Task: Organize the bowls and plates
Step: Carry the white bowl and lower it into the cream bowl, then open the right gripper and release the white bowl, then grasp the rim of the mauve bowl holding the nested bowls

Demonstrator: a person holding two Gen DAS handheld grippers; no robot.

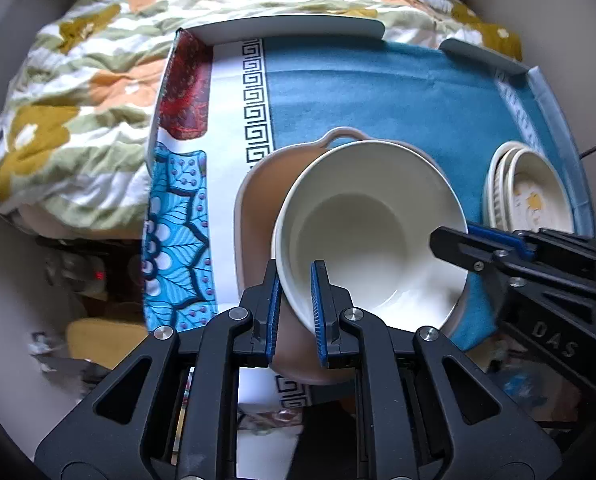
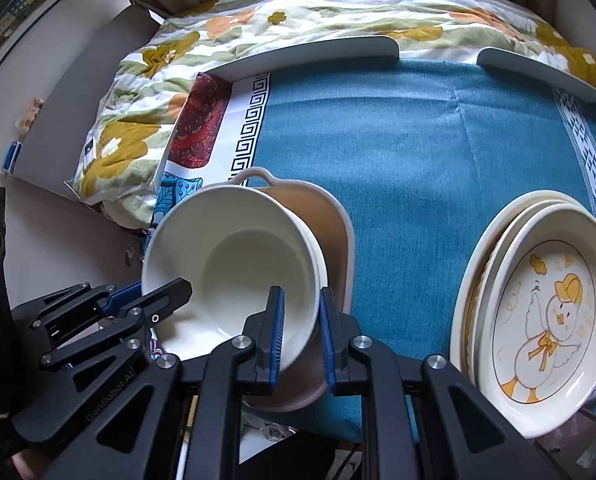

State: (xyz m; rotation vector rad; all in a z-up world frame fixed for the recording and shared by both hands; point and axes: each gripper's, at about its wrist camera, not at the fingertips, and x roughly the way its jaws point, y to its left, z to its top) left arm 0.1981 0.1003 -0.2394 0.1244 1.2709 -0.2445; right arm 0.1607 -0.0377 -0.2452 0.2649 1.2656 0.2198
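A white bowl [image 1: 369, 216] [image 2: 238, 264] hangs tilted over a beige handled dish [image 1: 266, 184] [image 2: 333, 232] on the blue cloth. My left gripper [image 1: 296, 292] is shut on the bowl's near rim, one pad inside and one outside. My right gripper [image 2: 301, 312] is shut on the opposite rim in the same way. Each gripper also shows in the other view, the right gripper [image 1: 441, 240] and the left gripper [image 2: 178, 288]. A second white rim shows just under the bowl in the right wrist view. A stack of plates [image 1: 533, 196] [image 2: 549, 312], the top one with a duck drawing, sits to the right.
The blue tablecloth [image 1: 377, 92] [image 2: 397, 140] has bare room behind the dishes. Grey raised rails [image 1: 290, 26] [image 2: 309, 52] line the far edge. A flowered quilt [image 1: 78, 80] [image 2: 146, 92] lies beyond and to the left. The table's left edge drops to cluttered floor.
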